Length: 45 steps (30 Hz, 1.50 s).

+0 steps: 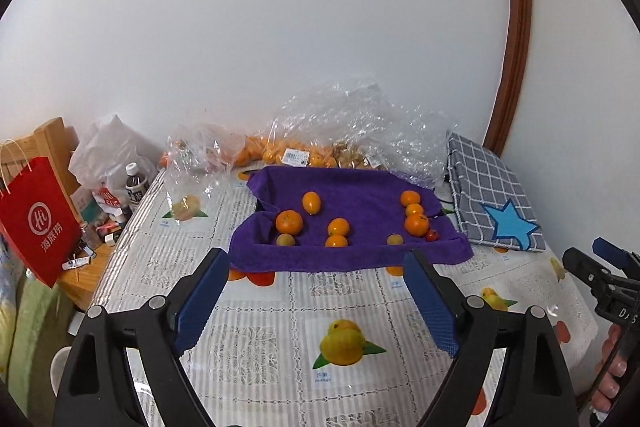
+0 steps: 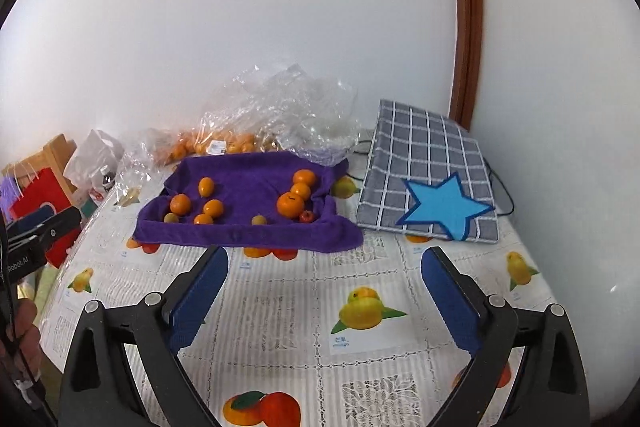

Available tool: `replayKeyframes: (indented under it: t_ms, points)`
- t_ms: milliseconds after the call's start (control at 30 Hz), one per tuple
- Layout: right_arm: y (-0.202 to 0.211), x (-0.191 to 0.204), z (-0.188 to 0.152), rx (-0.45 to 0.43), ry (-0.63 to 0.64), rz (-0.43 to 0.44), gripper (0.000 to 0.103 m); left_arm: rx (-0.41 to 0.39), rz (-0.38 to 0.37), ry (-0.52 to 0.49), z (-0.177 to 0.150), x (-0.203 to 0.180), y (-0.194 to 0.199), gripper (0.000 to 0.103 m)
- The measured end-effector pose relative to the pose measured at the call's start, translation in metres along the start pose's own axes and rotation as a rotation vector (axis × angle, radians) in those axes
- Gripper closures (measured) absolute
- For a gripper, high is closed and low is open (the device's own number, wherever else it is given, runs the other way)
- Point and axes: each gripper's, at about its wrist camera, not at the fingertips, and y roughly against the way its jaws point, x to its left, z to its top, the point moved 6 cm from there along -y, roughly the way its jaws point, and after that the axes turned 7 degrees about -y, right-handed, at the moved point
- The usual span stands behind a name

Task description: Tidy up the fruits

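Note:
A purple towel (image 1: 360,195) (image 2: 248,183) lies on the table with several small fruits on it. On its left are orange fruits such as a round one (image 1: 289,221) (image 2: 180,204) and a greenish one (image 1: 285,239). On its right are stacked oranges (image 1: 416,223) (image 2: 291,205), a small red fruit (image 1: 431,235) (image 2: 306,215) and a greenish one (image 1: 395,239) (image 2: 259,220). My left gripper (image 1: 316,265) is open and empty, short of the towel's near edge. My right gripper (image 2: 324,263) is open and empty, likewise short of it.
Clear plastic bags with more oranges (image 1: 280,151) (image 2: 224,145) lie behind the towel. A grey checked cloth with a blue star (image 1: 496,203) (image 2: 432,187) lies at the right. A red paper bag (image 1: 36,219) and bottles stand left of the table. The tablecloth (image 2: 360,307) has printed fruit.

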Motion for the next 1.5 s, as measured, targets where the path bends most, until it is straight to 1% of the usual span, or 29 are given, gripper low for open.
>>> replayKeyframes:
  t_ms: [233, 1033, 1500]
  points:
    - [0.020, 0.013, 0.001, -0.032, 0.022, 0.005, 0.007, -0.022, -0.011, 0.014, 0.003, -0.002, 0.012, 0.014]
    - [0.026, 0.005, 0.000, -0.039, 0.009, -0.033, 0.007, -0.031, -0.004, -0.001, 0.003, -0.009, 0.019, 0.013]
    - [0.029, 0.003, 0.000, -0.045, 0.009, -0.032, 0.007, -0.027, 0.003, 0.001, 0.003, -0.007, 0.016, 0.013]
